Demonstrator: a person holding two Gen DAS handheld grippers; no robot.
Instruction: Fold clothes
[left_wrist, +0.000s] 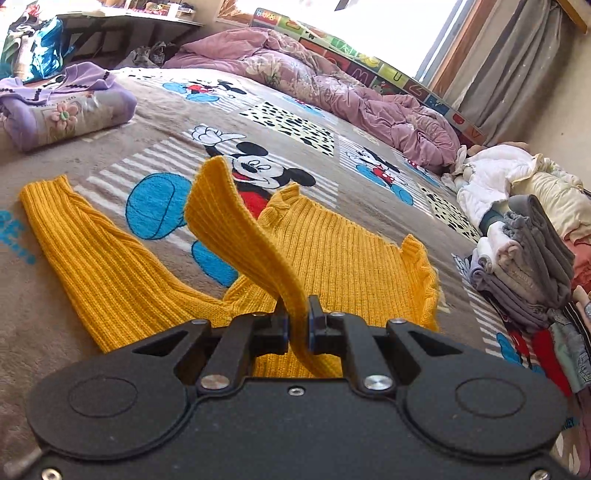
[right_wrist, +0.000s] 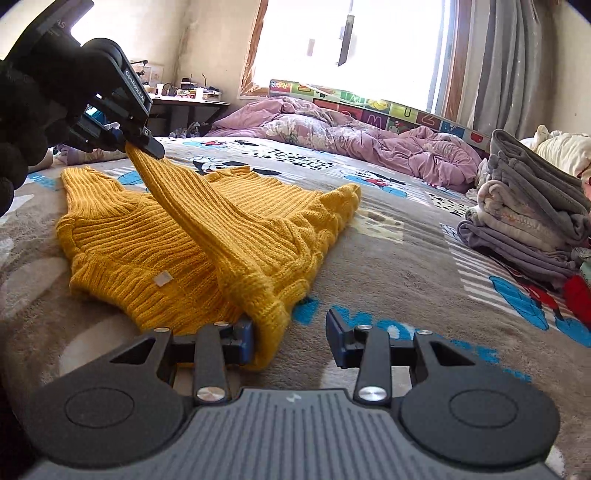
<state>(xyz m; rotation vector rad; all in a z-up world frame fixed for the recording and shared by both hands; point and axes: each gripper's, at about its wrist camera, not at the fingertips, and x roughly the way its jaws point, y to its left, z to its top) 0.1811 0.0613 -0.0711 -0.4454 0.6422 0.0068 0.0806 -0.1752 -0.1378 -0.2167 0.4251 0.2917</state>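
- Bed (left_wrist: 332, 107): blanket with cartoon mouse print covers it, pink quilt (left_wrist: 332, 85) bunched at the far side, stack of folded clothes (right_wrist: 524, 221) on the right edge.
- Yellow sweater (right_wrist: 155, 236): lies flat mid-bed, hem toward the right tongs, one sleeve (left_wrist: 236, 221) lifted off the body.
- Left tongs (left_wrist: 298, 328): closed tight on the sleeve's cuff end, raised above the sweater and angled down; gloved hand (right_wrist: 18, 110) behind it in the right view.
- Right tongs (right_wrist: 290, 339): fingers wide apart, low over the blanket at the hem corner; left pad touches the knit, nothing gripped.
- Step, my read: fold the sleeve across the body. Carry the cuff over to the far side, keep it taut, lay it flat before letting go.
- Right tongs should pin or clamp the hem corner so the body doesn't drag.
- Risk: rib knit stretches; pull slowly.
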